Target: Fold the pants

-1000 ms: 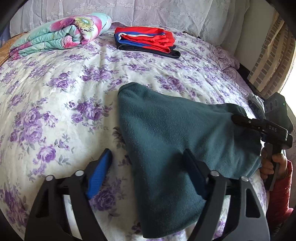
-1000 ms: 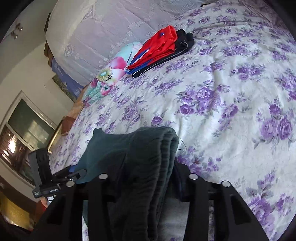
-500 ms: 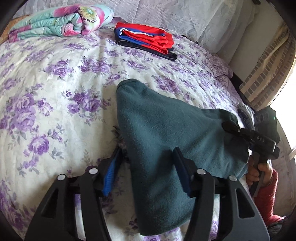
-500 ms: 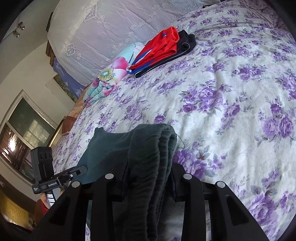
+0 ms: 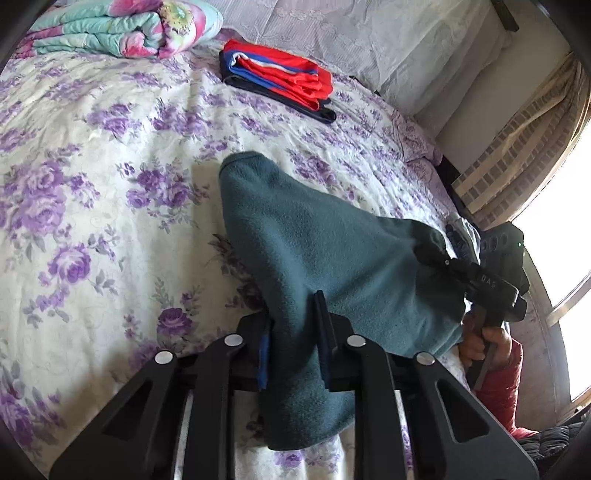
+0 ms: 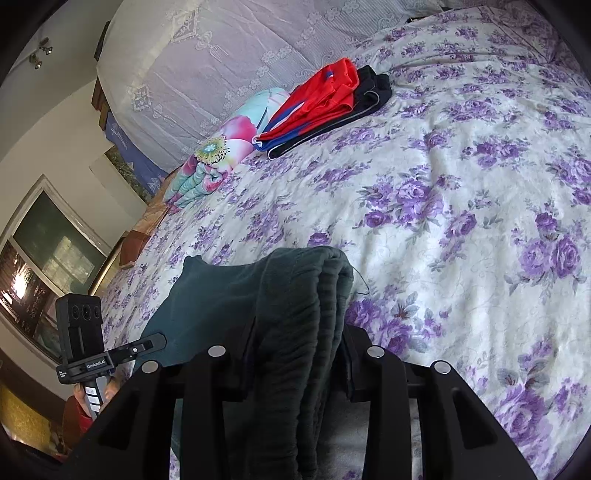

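A: From where I sit, the teal fleece pants point(image 5: 314, 258) are my landmark, lying on the floral bedspread point(image 5: 110, 184) near its front edge. My left gripper point(image 5: 293, 345) is at their near corner, jaws closing with the fleece pinched between the pads.

B: And the other end?

A: To the right along that same edge, my right gripper point(image 6: 299, 354) has its jaws clamped on a thick, ribbed bunch of the pants, probably the waistband.

B: How would you finish this fold?

A: I'd let the left grip settle fully, then lift both corners level and together, so the soft, nappy cloth doesn't sag or slip. Fleece is bulky; layers may creep.

B: Anything beyond the pants?

A: Well behind them, a rolled flowered quilt point(image 5: 122, 27) at left, and a slick, flat-folded red garment point(image 5: 280, 77) to its right.
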Motion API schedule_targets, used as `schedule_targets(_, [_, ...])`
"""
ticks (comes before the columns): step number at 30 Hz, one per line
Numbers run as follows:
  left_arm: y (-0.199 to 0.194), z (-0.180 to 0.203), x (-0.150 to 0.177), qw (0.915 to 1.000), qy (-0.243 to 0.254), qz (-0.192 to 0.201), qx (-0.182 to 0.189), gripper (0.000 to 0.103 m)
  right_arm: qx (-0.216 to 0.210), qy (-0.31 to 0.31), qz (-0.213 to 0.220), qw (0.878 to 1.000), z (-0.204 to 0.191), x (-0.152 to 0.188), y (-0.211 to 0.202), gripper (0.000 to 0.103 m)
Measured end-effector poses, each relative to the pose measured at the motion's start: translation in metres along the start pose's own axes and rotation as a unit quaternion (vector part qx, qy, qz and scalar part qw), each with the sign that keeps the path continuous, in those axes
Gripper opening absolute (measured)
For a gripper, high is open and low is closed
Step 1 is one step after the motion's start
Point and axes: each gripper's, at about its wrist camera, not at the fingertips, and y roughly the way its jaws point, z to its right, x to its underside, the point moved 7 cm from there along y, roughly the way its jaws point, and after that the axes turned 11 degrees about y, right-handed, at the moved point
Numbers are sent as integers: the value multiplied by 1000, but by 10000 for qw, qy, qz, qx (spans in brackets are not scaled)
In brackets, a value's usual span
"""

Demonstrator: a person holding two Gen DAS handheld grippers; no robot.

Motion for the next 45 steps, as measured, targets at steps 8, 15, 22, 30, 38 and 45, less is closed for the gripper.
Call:
schedule_targets(8, [-9,14,-30,9984,458,-42,-330,8,55,-254,340,9991,-13,-1,-18,33])
schedule_targets(15, [5,20,-103,9920,1082,-162,-623,8,-8,-342,6,9994,-30,-49,-16,23])
schedule_targets(22, [40,4,-146,9921,1005,-490,-570,8,603,-144,-643,9960,-3,-83,23,54])
schedule_targets(30, [14,-28,-102,9964,630,-439,-349,8,161,992,-1022,9897,27,-32,7,80])
schedule_targets(38, [19,-51,-87,9978,223,-555,-288,8,65,1325,-1108,9849,11,-13,13,81])
schedule_targets(45, [14,-46,-89,9972,360,-549,-352,8,193,693,-1204,9901,-12,7,29,30])
